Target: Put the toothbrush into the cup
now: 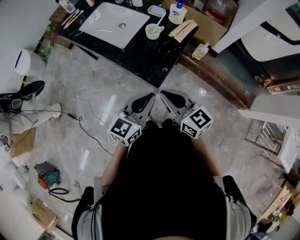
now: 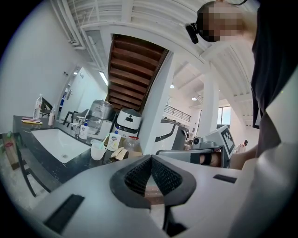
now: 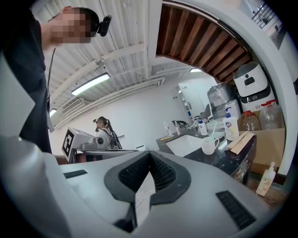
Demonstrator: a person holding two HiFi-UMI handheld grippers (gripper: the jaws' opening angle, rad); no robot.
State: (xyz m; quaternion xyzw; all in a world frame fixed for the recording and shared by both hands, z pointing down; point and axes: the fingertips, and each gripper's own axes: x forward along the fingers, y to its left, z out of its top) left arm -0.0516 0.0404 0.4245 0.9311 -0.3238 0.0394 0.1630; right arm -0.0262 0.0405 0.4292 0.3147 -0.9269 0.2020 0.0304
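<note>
Dark counter (image 1: 149,58) carries the cup (image 1: 153,32) (toothbrush (image 1: 160,21) standing inside it).

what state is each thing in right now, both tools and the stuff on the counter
left tool, shut, nothing between its jaws
right tool, shut, nothing held
cup, upright on the black counter beside the sink
toothbrush, standing in the cup, leaning over its rim
soap bottle, upright

Counter (image 1: 150,61) looks glossy black stone, floor (image 1: 103,79) polished marble, cup (image 1: 153,31) smooth plastic.
</note>
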